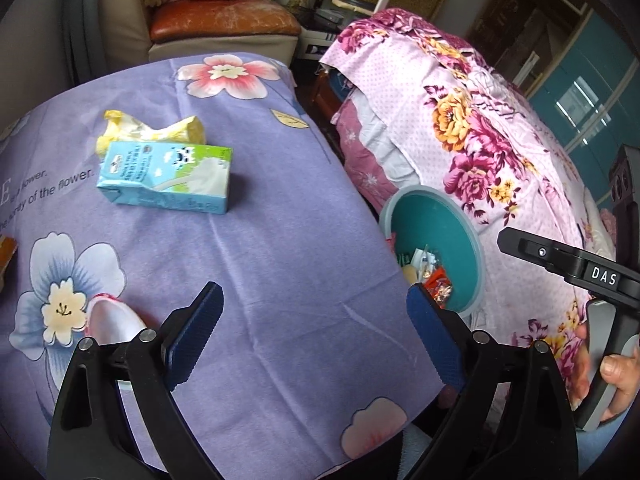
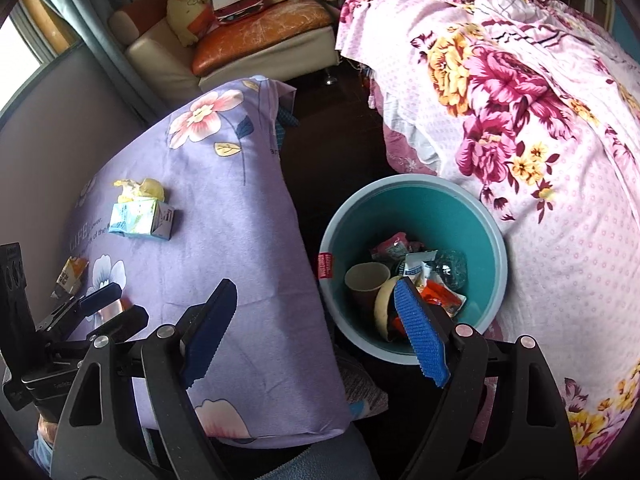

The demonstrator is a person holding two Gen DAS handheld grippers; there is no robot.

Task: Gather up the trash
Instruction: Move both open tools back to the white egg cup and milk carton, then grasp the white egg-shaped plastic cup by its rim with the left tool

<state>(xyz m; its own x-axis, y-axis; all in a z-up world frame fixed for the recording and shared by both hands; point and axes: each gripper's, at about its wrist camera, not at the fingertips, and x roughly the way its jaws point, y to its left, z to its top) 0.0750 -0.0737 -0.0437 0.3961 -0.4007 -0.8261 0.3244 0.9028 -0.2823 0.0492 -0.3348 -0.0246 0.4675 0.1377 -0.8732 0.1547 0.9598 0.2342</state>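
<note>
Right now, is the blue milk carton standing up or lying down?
Lying down. The milk carton rests on its broad side on the purple cloth, beside the yellow wrapper.

1. The left gripper (image 1: 316, 336) points steeply downward, its blue-padded jaws spread wide with nothing between them.
2. The right gripper (image 2: 316, 332) also tilts down, jaws wide and empty.
3. A hand (image 1: 618, 372) grips the right gripper's handle.

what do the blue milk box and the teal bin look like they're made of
Light blue printed milk box: likely coated paperboard, with folded seams, sharp creased edges and a slight sheen. Round teal waste bin: looks like moulded plastic, smooth and evenly coloured, with a paler rolled rim.
</note>
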